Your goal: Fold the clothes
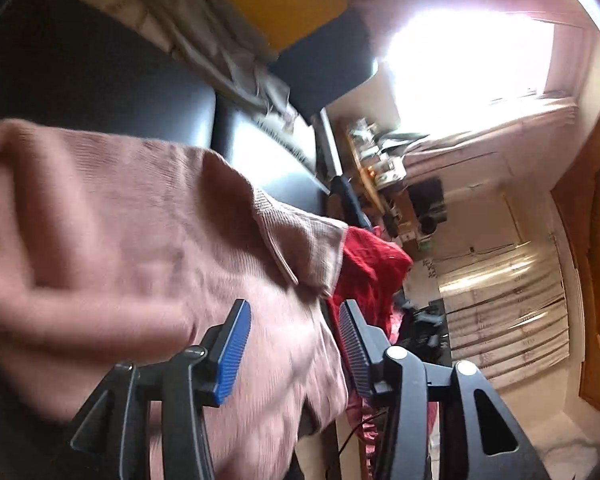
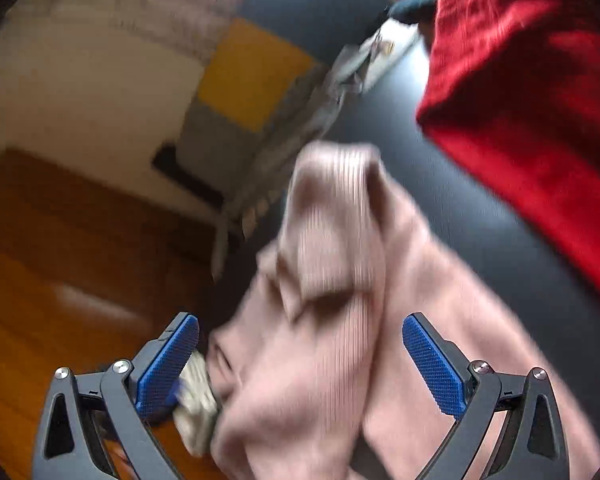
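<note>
I see the pink sweater [image 1: 148, 248] bunched on the dark sofa [image 1: 100, 80], its ribbed hem facing my left claw [image 1: 296, 340], which gapes empty above it. My right claw [image 2: 300, 356] stands wide astride another fold, pads clear. The red garment [image 2: 532, 100] crowds one side; I'd judge the bare seat beyond has room for spreading.

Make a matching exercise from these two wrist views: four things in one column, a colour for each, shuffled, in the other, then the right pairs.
Things
1. ribbed garment
2. garment lying further back on the dark seat
3. square panel on the cushion
4. pads of the right hand-held gripper

Colours
A. blue
B. yellow
C. dusty pink
D. red

Pairs: 1-C, 2-D, 3-B, 4-A
</note>
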`<state>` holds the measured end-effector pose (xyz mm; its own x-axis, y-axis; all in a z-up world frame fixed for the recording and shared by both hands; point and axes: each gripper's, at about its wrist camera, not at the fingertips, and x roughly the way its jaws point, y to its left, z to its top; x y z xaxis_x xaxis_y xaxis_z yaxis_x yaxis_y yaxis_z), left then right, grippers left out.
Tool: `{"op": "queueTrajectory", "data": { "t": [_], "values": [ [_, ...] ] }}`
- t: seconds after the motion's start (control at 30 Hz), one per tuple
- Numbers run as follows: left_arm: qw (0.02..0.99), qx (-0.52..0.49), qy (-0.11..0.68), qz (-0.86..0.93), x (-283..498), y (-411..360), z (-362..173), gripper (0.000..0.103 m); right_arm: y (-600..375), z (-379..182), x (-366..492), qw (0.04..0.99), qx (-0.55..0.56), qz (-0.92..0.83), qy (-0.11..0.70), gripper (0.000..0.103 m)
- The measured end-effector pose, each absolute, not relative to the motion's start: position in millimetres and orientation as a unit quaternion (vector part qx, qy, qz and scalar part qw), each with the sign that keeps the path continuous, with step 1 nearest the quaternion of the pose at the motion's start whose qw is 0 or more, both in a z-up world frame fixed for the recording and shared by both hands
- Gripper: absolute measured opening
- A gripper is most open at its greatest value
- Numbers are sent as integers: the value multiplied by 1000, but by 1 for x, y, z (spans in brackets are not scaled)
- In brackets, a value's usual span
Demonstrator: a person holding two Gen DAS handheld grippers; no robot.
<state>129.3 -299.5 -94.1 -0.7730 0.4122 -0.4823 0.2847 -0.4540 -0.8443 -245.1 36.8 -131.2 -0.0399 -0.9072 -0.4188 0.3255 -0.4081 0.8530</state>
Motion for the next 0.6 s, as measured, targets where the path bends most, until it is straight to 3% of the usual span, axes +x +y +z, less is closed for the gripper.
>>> {"op": "queueTrajectory", "data": {
  "t": [0.13, 0.47, 0.53, 0.57, 0.6],
  "values": [
    [49, -366, -514, 774, 71, -302, -122, 53, 25, -148, -302, 470, 529, -634, -312, 103],
    [58, -401, -523, 750, -14, -312, -167, 61, -15, -182, -294, 560, 546, -506, -363, 103],
    [64, -398, -535, 742, -24, -311, -171, 59, -20, -187, -288, 562, 557, -494, -362, 103],
    [62, -386, -537, 748, -25, -311, -170, 51, -21, -188, -286, 559, 558, -494, -362, 103],
    [59, -373, -537, 754, -26, -311, -168, 33, -21, -189, -285, 556, 559, -497, -362, 103]
  ]
}}
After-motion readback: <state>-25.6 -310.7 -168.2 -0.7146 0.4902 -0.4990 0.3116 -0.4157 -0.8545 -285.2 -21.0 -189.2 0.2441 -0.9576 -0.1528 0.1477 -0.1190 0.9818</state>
